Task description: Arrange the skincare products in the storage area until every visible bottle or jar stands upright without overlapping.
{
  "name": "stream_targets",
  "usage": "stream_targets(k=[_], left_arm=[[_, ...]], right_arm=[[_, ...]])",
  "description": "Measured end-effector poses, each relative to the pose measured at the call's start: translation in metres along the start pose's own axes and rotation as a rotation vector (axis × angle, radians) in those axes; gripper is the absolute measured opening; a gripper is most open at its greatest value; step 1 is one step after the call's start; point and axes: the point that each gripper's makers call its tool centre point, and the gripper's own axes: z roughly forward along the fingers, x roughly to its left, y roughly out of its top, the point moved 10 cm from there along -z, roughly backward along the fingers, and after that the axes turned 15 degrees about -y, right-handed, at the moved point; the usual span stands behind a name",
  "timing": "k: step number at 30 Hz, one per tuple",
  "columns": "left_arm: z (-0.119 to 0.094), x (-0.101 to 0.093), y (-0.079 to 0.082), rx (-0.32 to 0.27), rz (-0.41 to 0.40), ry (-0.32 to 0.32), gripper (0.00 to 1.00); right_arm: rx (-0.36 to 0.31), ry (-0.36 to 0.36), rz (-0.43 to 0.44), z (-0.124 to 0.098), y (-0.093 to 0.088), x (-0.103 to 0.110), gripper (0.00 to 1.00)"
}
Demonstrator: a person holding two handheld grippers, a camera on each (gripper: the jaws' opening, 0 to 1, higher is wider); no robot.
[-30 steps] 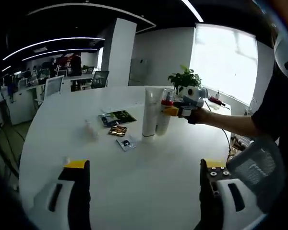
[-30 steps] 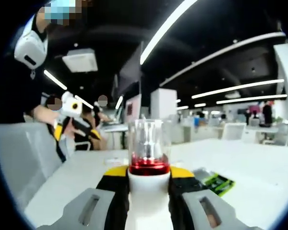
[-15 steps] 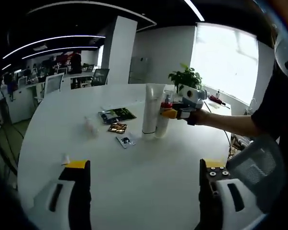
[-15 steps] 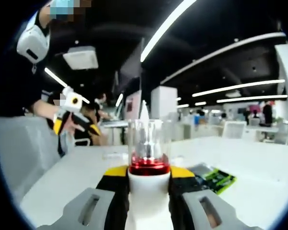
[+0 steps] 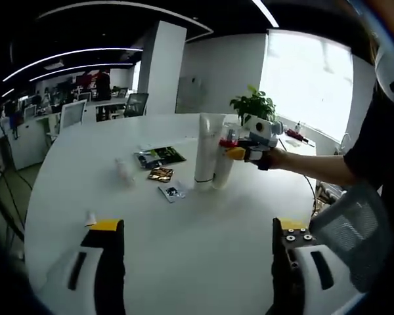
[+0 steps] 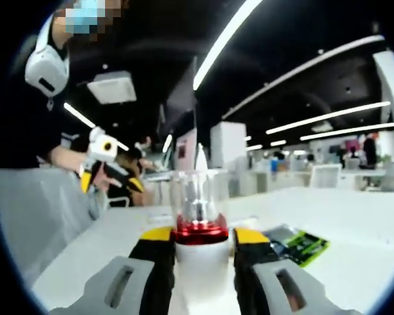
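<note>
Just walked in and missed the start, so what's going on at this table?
A person is tidying skincare items on a white table with a hand-held tool in each hand. The right tool is shut on a white bottle with a red collar and clear cap, holding it upright right beside a tall white tube that already stands up. The left tool is open and holds nothing. A few flat sachets lie on the table nearby.

On the white table (image 5: 184, 230) a tall white tube (image 5: 206, 151) stands upright; the right gripper (image 5: 240, 146) grips a red-collared bottle (image 5: 224, 161) beside it, sachets (image 5: 161, 167) lying nearby
</note>
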Motion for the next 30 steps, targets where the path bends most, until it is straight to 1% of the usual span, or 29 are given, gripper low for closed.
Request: stream_targets(k=[1,2,5,6,8,10,11,12,13,14,15,16,17,18,19,20,21,22,23,25,27,29,30], left_arm=[[0.000,0.000,0.000,-0.001,0.000,0.001,0.88],[-0.001,0.000,0.000,-0.001,-0.002,0.000,0.88],[-0.001,-0.001,0.002,0.001,-0.004,-0.002,0.88],[-0.002,-0.002,0.004,0.001,-0.002,-0.003,0.88],[-0.003,-0.004,0.008,-0.001,0.000,-0.005,0.88],[-0.004,-0.004,0.011,0.001,0.002,-0.006,0.88],[-0.006,-0.004,0.013,0.016,0.003,-0.008,0.87],[-0.006,-0.005,0.014,0.031,0.003,-0.008,0.86],[-0.007,-0.006,0.017,0.046,0.009,-0.008,0.86],[-0.008,-0.007,0.020,0.050,0.015,-0.008,0.87],[-0.009,-0.008,0.023,0.053,0.017,-0.010,0.89],[-0.010,-0.009,0.025,0.056,0.018,-0.014,0.89],[-0.010,-0.010,0.027,0.060,0.017,-0.016,0.90],[-0.011,-0.011,0.028,0.061,0.018,-0.014,0.90],[-0.012,-0.011,0.029,0.061,0.019,-0.011,0.90],[-0.013,-0.012,0.030,0.063,0.012,-0.008,0.91],[-0.014,-0.012,0.030,0.066,0.006,-0.009,0.91],[-0.015,-0.013,0.031,0.068,0.001,-0.009,0.91],[-0.016,-0.013,0.031,0.068,-0.002,-0.007,0.91],[-0.020,-0.015,0.033,0.073,-0.009,-0.007,0.92],[-0.024,-0.017,0.036,0.076,-0.011,0.001,0.91],[-0.029,-0.019,0.038,0.075,-0.017,0.008,0.91],[-0.032,-0.019,0.040,0.076,-0.019,0.015,0.90]], right_arm=[[-0.012,0.008,0.029,0.000,0.002,-0.003,0.35],[-0.008,0.005,0.013,0.001,0.003,-0.005,0.36],[0.034,0.003,-0.005,0.002,0.003,-0.007,0.37],[0.041,0.001,0.002,0.001,0.003,-0.008,0.38],[0.050,-0.005,0.003,-0.002,0.007,-0.003,0.38],[0.061,-0.015,0.009,-0.004,0.011,-0.002,0.41],[0.087,-0.027,-0.003,-0.005,0.014,0.001,0.46],[0.127,-0.047,-0.033,-0.007,0.016,0.002,0.51],[0.165,-0.062,-0.046,-0.009,0.018,0.004,0.56],[0.165,-0.051,-0.038,-0.010,0.022,0.007,0.60],[0.182,-0.044,-0.041,-0.012,0.025,0.011,0.61],[0.188,-0.050,-0.040,-0.014,0.027,0.012,0.61],[0.197,-0.056,-0.041,-0.017,0.032,0.020,0.62],[0.216,-0.065,-0.047,-0.021,0.033,0.023,0.65],[0.228,-0.068,-0.044,-0.023,0.034,0.024,0.70],[0.238,-0.070,-0.039,-0.024,0.034,0.026,0.78],[0.257,-0.076,-0.046,-0.027,0.038,0.037,0.84],[0.280,-0.082,-0.053,-0.029,0.038,0.040,0.88],[0.318,-0.079,-0.066,-0.032,0.038,0.045,0.93],[0.340,-0.090,-0.068,-0.035,0.038,0.049,0.99],[0.365,-0.112,-0.068,-0.040,0.041,0.053,0.99],[0.382,-0.131,-0.050,-0.044,0.043,0.055,0.99],[0.401,-0.149,-0.030,-0.047,0.045,0.057,0.99]])
